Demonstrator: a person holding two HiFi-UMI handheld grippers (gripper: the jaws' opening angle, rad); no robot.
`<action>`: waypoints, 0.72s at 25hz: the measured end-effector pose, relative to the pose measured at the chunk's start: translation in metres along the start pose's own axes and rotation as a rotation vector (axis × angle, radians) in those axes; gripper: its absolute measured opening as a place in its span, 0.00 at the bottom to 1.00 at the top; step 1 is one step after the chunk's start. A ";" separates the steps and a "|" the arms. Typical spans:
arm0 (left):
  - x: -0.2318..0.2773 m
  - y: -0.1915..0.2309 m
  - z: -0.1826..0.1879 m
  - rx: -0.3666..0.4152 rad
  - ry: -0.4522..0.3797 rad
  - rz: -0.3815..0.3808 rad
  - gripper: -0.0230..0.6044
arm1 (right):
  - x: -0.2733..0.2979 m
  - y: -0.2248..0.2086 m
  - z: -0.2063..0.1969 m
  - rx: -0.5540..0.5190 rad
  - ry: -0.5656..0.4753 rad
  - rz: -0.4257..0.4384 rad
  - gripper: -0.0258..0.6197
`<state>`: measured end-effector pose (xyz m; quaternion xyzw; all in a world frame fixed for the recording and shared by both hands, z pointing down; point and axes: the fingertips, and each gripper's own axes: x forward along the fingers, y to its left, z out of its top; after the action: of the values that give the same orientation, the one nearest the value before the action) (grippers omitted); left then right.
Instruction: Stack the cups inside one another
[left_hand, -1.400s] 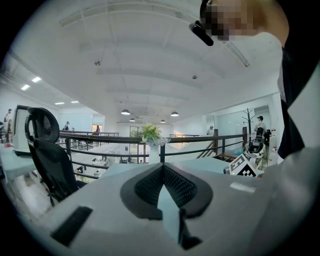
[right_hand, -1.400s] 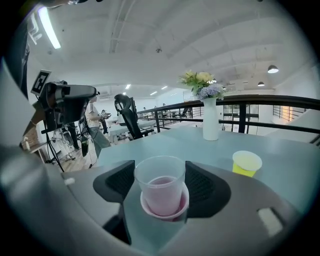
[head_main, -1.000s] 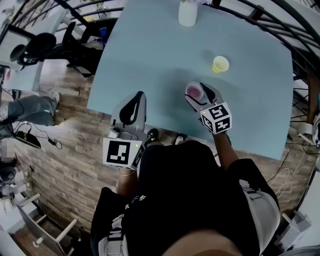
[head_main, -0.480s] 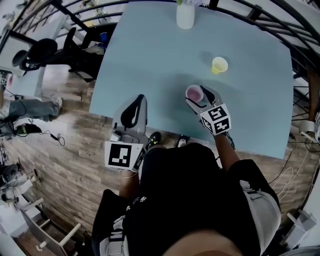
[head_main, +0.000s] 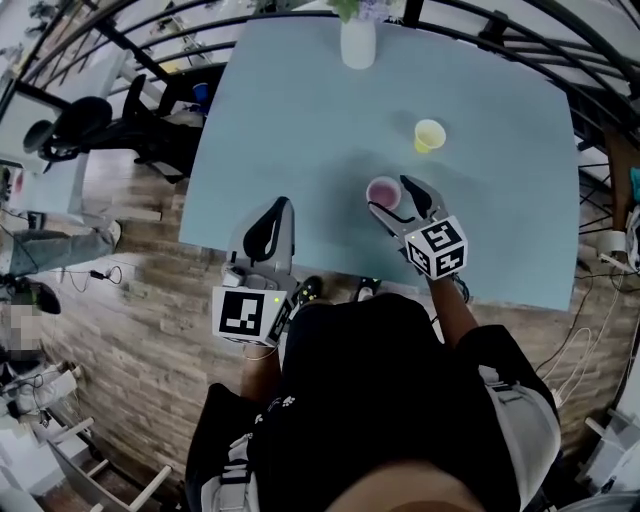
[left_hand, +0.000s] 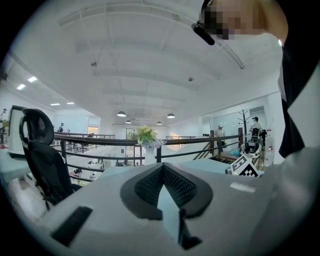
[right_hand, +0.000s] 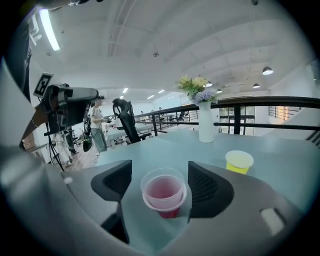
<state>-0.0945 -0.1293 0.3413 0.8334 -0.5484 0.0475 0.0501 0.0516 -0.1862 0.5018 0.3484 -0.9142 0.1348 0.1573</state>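
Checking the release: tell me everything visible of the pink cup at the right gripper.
The pink cup is translucent plastic, pink inside, redder at the base, with two rims one above the other, so probably a nested pair. It stands upright, mouth up, empty, on the pale blue table, between the right gripper's fingers, which are opening. A gap shows at one finger; contact at the other is unclear.

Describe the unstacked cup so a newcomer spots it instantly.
On the pale blue tabletop, look right of centre, nearer than the white vase. Just beyond the pink nested plastic cups stands the yellow plastic cup, single and unstacked.
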 end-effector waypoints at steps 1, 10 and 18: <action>0.001 0.000 0.000 0.000 -0.001 -0.008 0.01 | -0.004 0.000 0.006 0.007 -0.024 -0.007 0.60; 0.023 -0.019 -0.001 -0.009 -0.009 -0.109 0.01 | -0.047 -0.006 0.043 0.055 -0.214 -0.080 0.30; 0.049 -0.042 -0.004 -0.020 -0.011 -0.212 0.01 | -0.089 -0.022 0.046 0.099 -0.296 -0.179 0.10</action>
<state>-0.0366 -0.1567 0.3505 0.8863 -0.4580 0.0319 0.0602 0.1207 -0.1661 0.4287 0.4516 -0.8850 0.1124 0.0152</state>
